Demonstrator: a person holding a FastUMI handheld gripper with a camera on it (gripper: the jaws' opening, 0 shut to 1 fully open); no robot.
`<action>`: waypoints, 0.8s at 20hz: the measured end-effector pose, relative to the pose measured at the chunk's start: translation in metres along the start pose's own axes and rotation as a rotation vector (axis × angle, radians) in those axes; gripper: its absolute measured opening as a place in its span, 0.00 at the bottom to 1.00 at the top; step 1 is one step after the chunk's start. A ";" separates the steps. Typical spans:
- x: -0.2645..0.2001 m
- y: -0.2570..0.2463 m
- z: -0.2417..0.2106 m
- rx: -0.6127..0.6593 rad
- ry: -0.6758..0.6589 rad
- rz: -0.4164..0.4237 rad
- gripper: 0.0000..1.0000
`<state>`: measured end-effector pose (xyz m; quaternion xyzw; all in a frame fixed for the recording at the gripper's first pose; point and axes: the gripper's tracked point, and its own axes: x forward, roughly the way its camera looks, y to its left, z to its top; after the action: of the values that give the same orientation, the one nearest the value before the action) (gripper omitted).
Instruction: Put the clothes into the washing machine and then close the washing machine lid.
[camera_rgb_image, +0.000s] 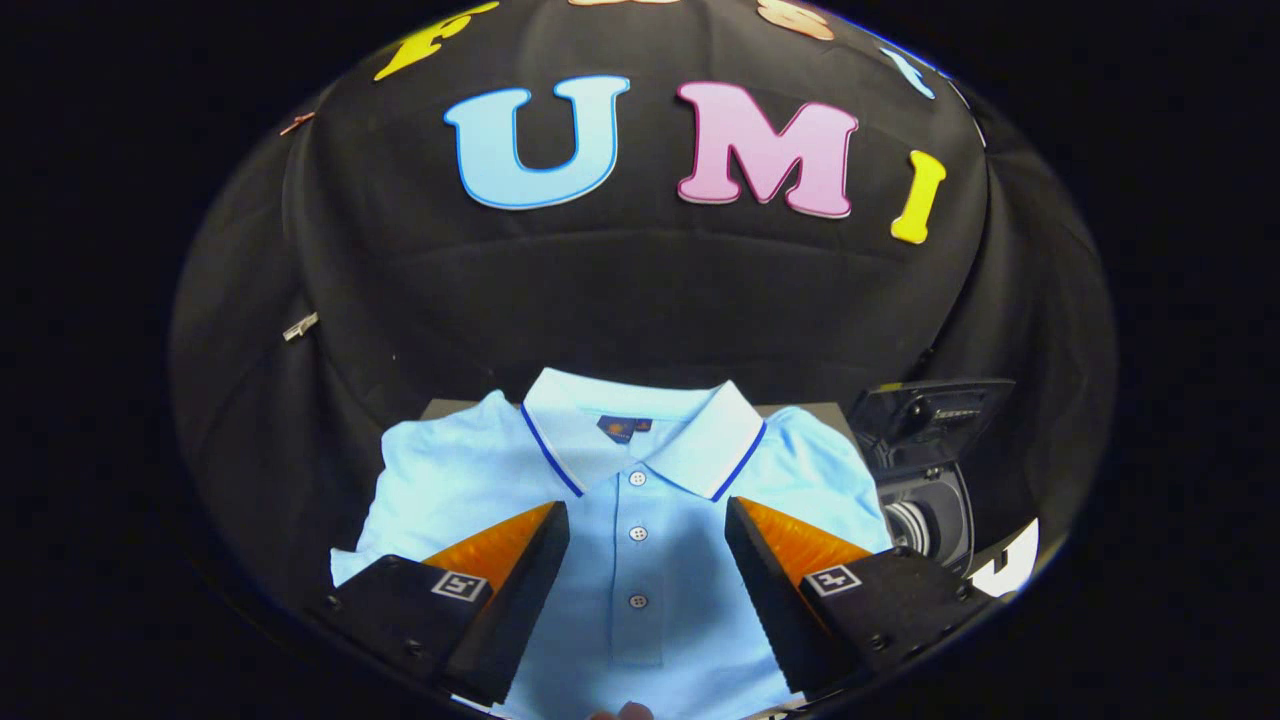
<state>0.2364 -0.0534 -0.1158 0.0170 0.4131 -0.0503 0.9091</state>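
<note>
**Mia:** Where is the shirt?

**Ben:** The light blue polo shirt (640, 540) lies flat on the dark surface (800, 410), collar at the far end. The hand-held gripper (647, 530) hangs over it with its two fingers wide apart. The button strip sits right between them. They hold nothing yet.

**Mia:** And the washing machine?

**Ben:** The little washing machine (925, 500) is just beside the shirt's sleeve, past the right finger. Its lid (935, 415) stands open.

**Mia:** What could go wrong?

**Ben:** I think the fingers might pinch only the top layer. Then the shirt could slip out when it is lifted.

**Mia:** Anything else?

**Ben:** The shirt is spread wide and the machine's hole looks small. A sleeve could hang outside, and then the lid may not shut. A dragging shirt could also bump the lid.
</note>
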 end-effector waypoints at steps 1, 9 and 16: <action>0.005 0.002 -0.007 0.010 0.040 0.010 0.99; 0.016 0.004 -0.021 0.000 0.164 0.000 1.00; 0.015 -0.002 -0.021 -0.016 0.206 -0.024 0.52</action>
<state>0.2300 -0.0552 -0.1408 0.0098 0.5051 -0.0557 0.8612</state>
